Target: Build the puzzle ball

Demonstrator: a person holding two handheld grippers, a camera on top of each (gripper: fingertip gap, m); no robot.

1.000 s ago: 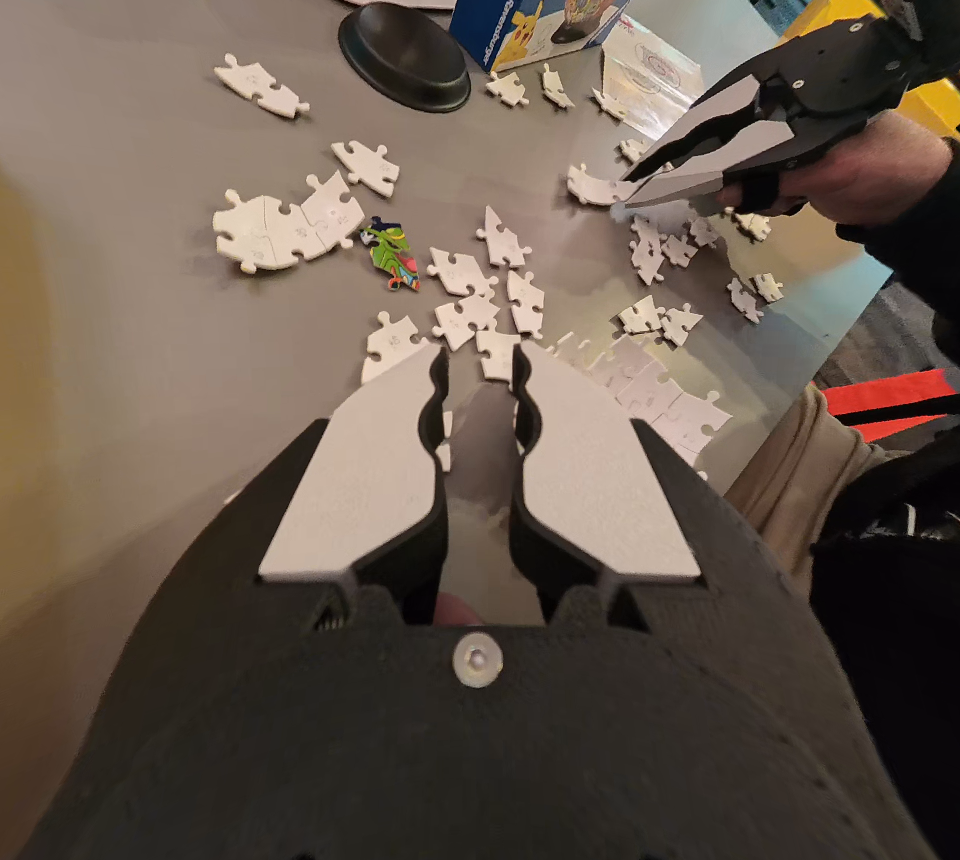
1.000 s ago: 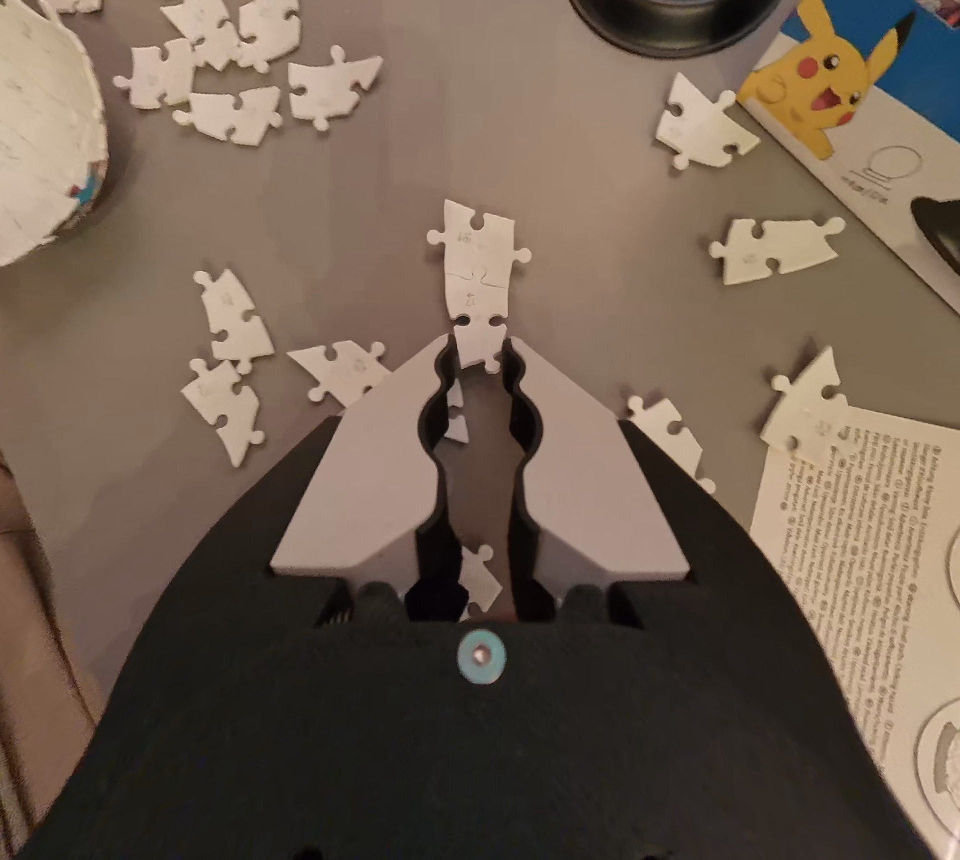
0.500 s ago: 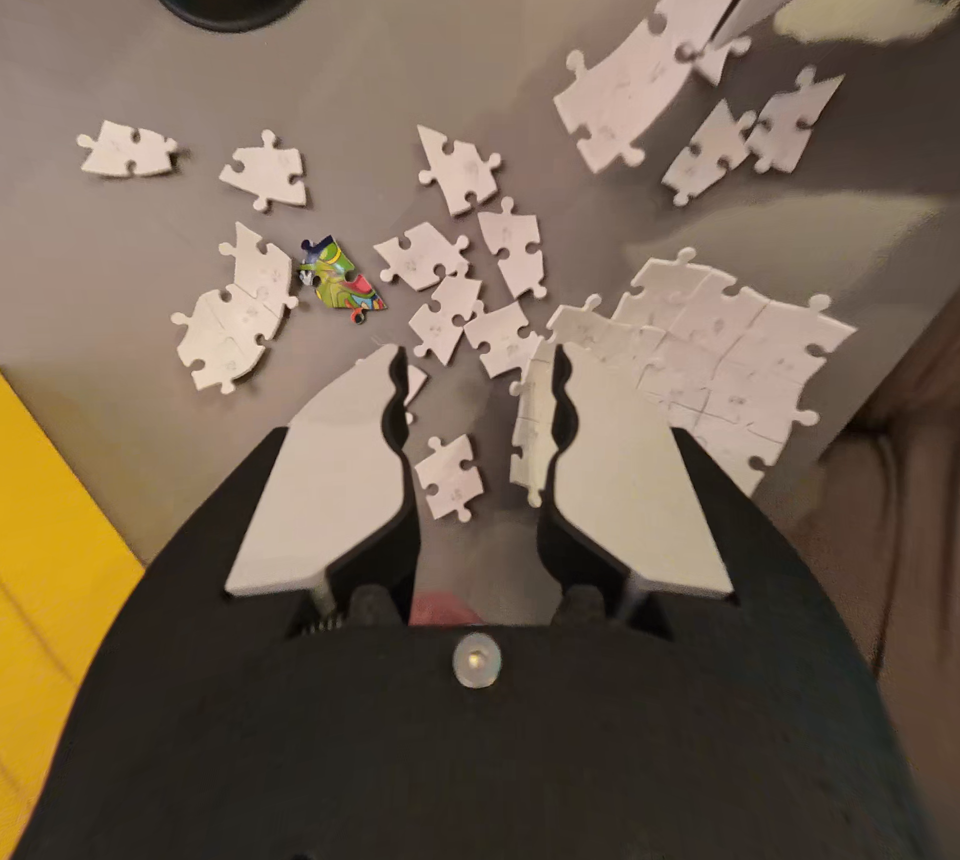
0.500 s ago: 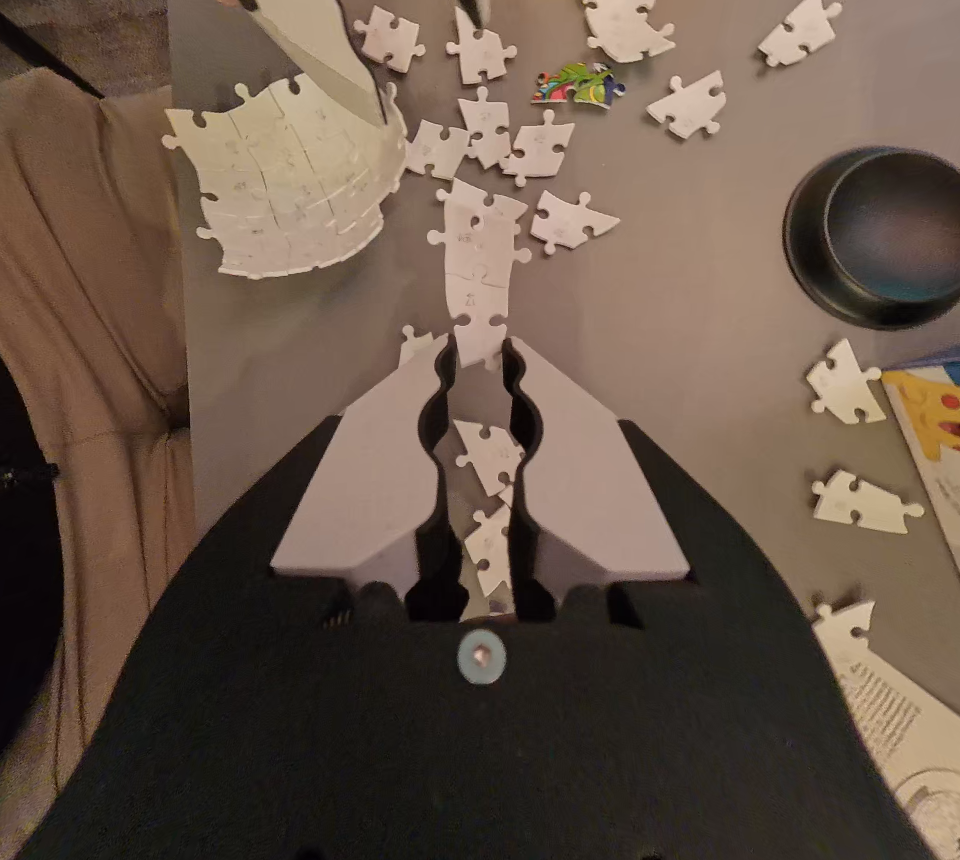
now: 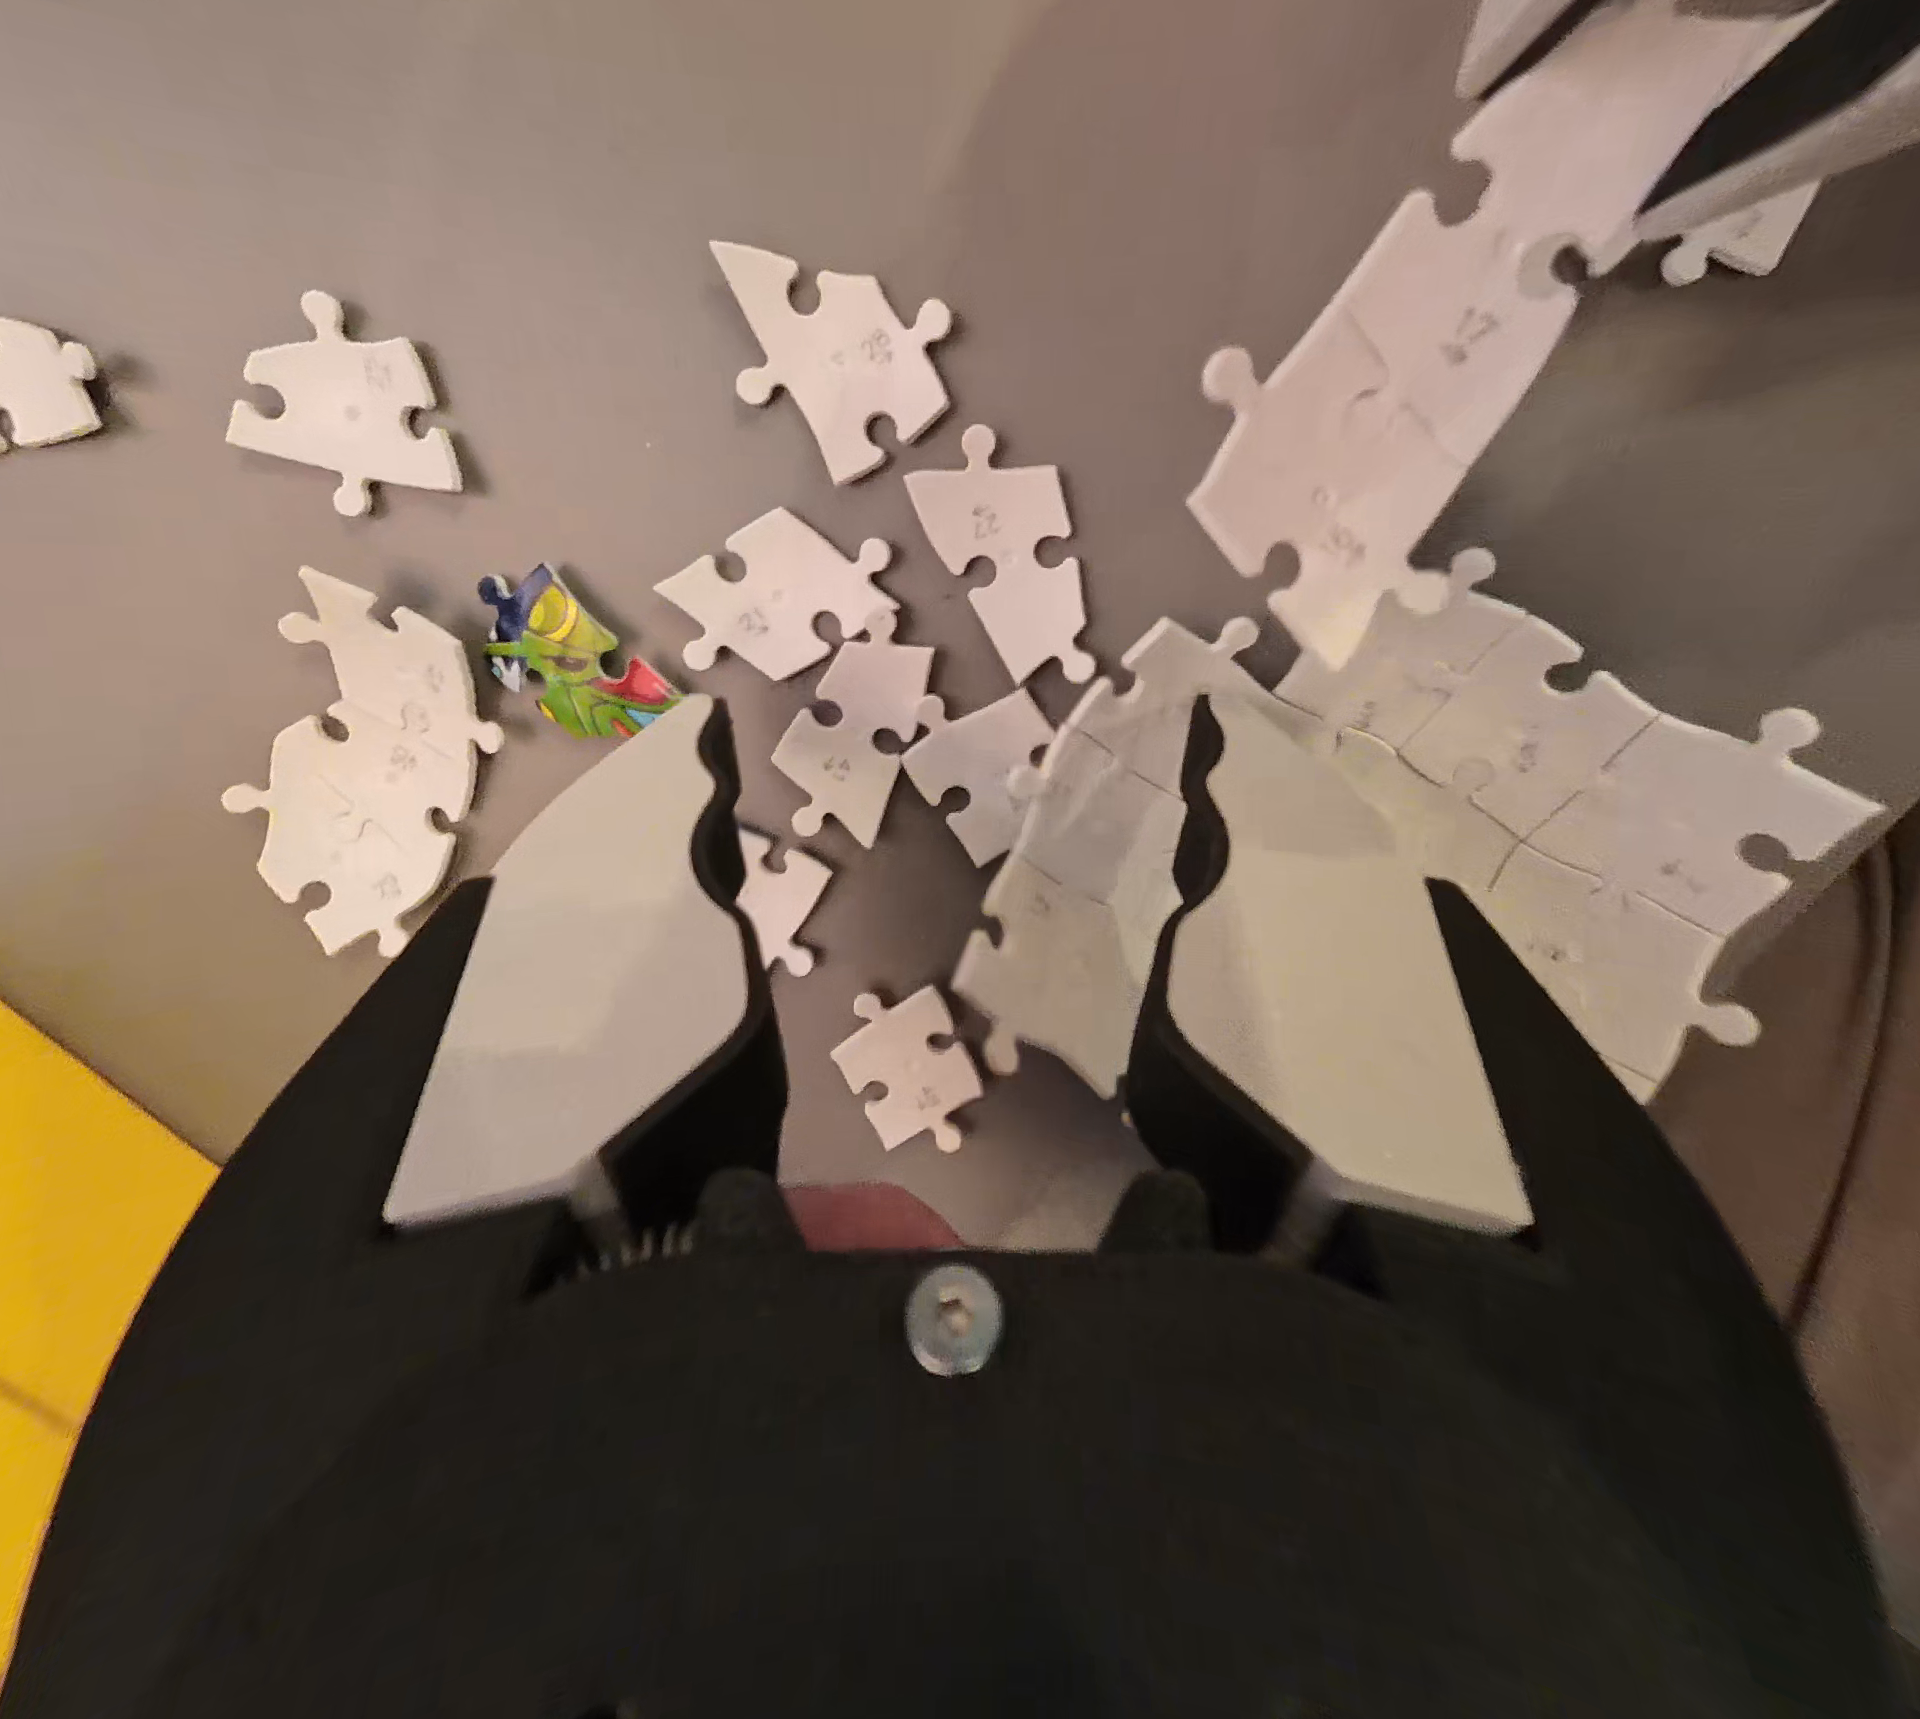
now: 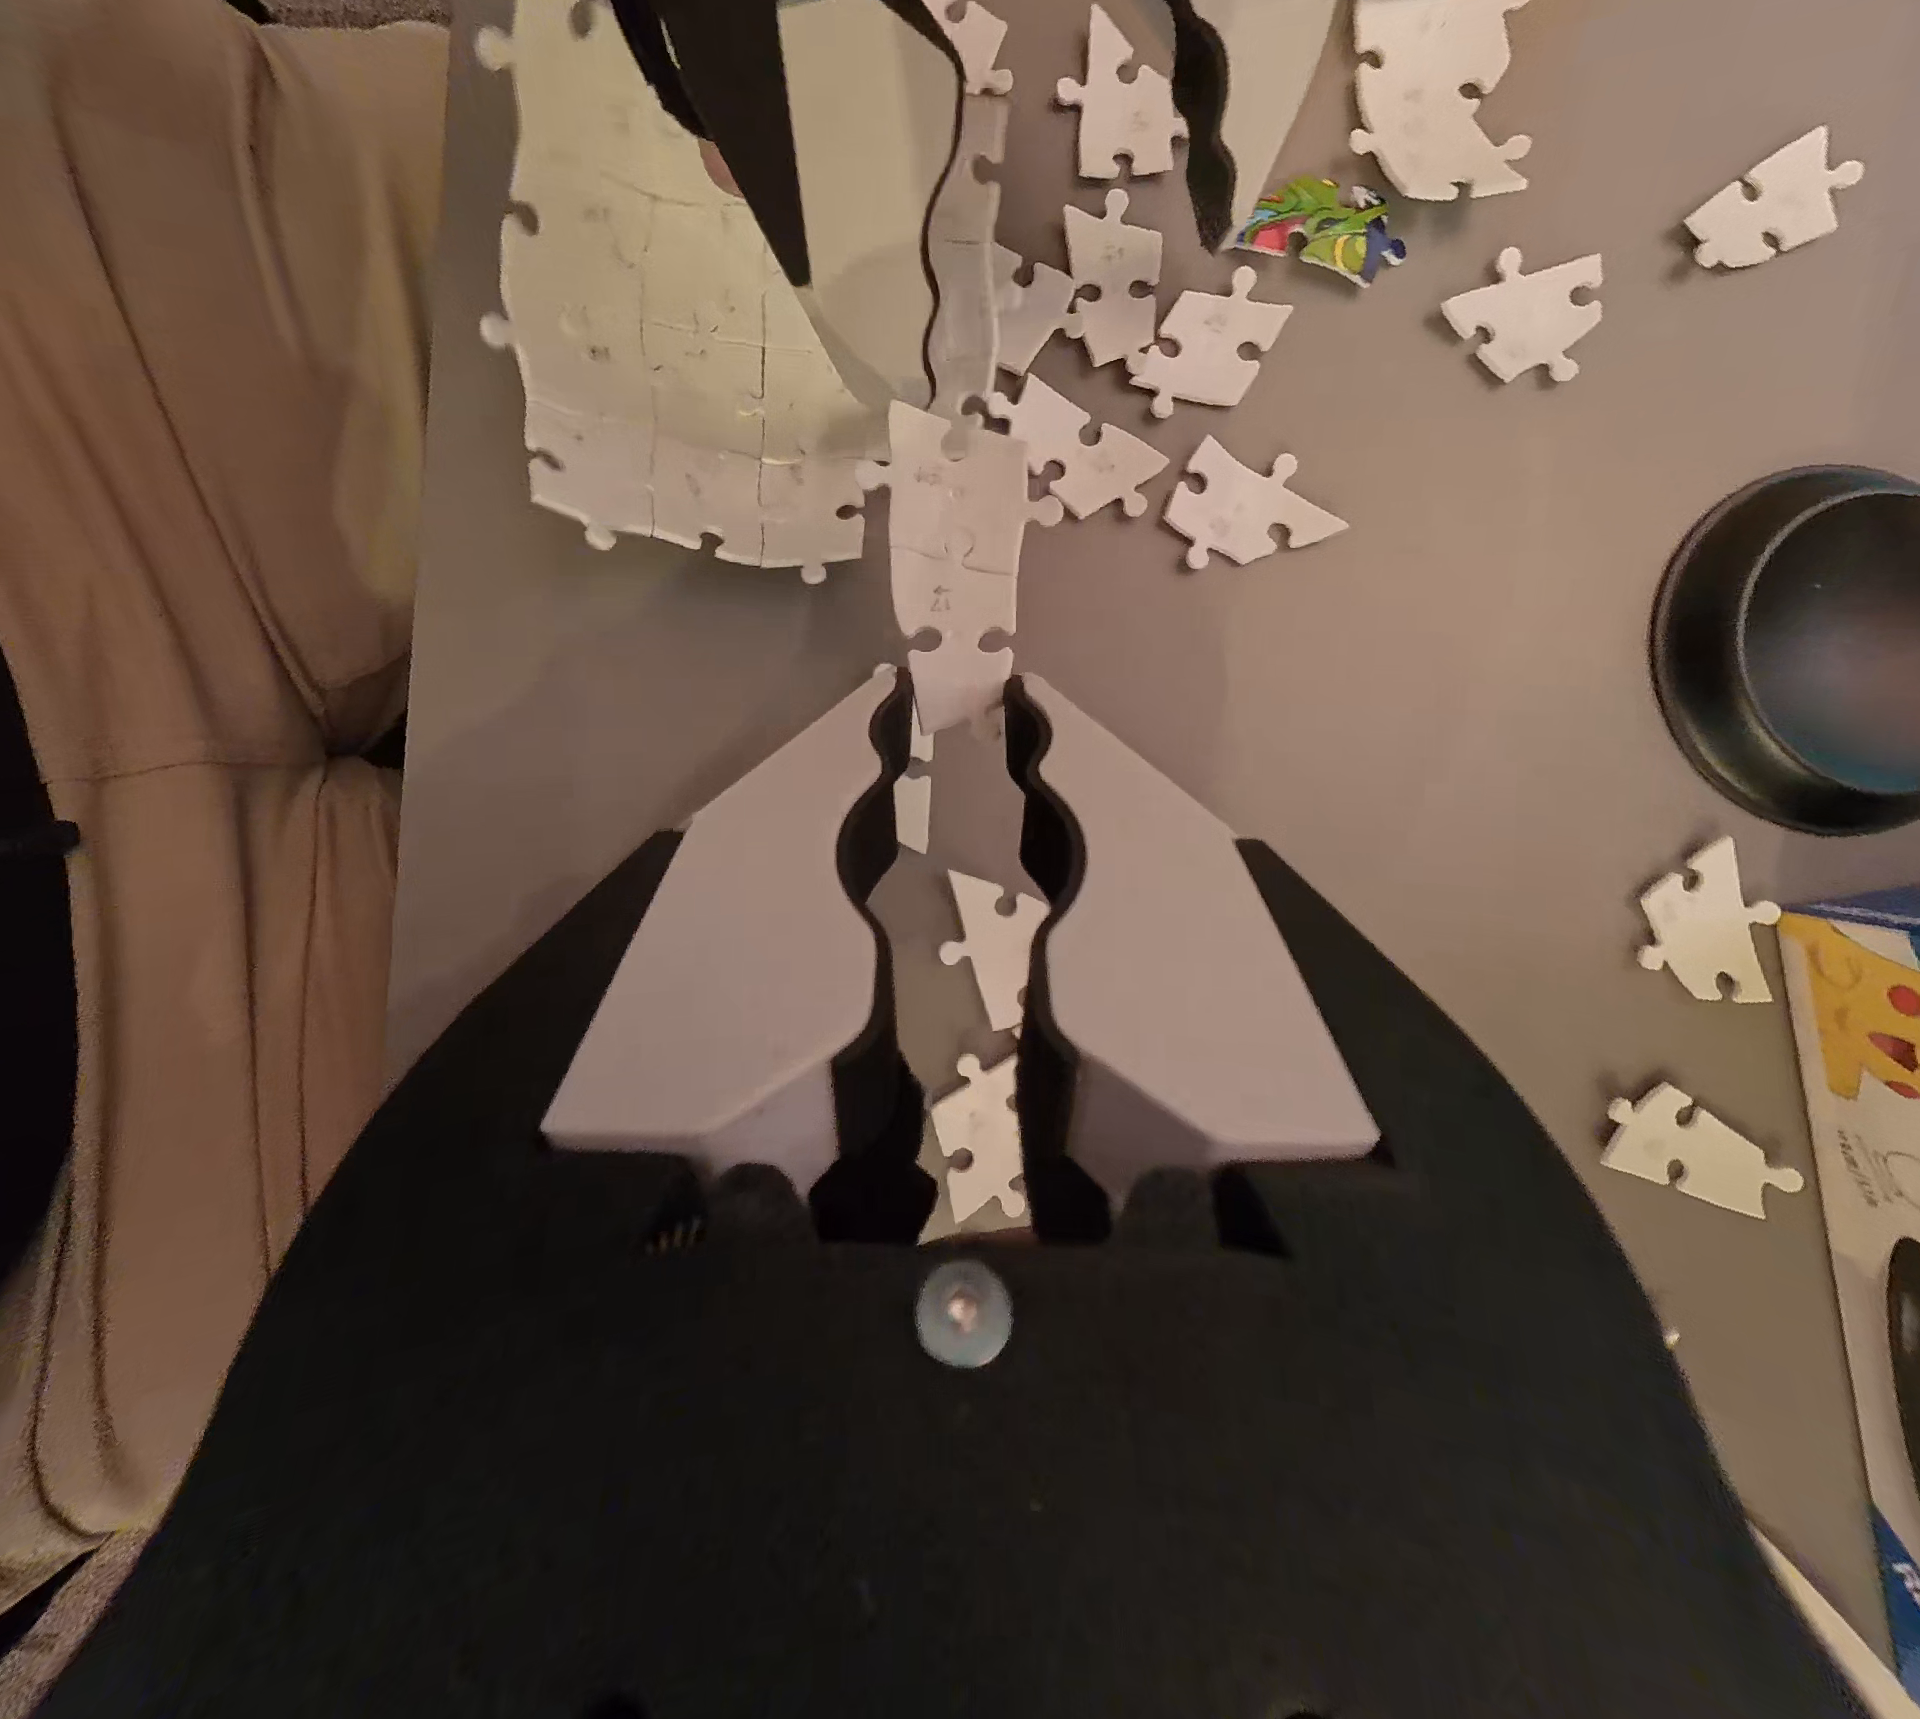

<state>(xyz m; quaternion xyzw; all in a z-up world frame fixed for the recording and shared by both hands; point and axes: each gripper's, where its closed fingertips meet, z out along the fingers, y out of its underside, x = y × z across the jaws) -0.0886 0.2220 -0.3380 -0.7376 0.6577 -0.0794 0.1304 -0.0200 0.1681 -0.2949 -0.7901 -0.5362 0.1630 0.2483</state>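
Right gripper (image 6: 958,695) clamps one end of a joined strip of white pieces (image 6: 951,547); left gripper (image 5: 954,724) hangs spread over the curved ball section (image 5: 1538,796).

Left gripper points down at the grey table (image 5: 623,111), jaws wide apart with nothing between them, right finger lying over the near edge of the section. Right gripper comes in from the opposite side, fingertips pinched on the strip's last piece. The strip's long axis runs straight out along the right fingers; its far end overlaps the rim of the section, which sits at the table edge. Only the right wrist view shows the black stand (image 6: 1808,651) whole, the box corner (image 6: 1860,1046) and beige cloth (image 6: 208,422); only the left view shows the yellow floor patch (image 5: 83,1181). One coloured piece (image 5: 577,661) lies face up among loose white pieces (image 5: 842,360).
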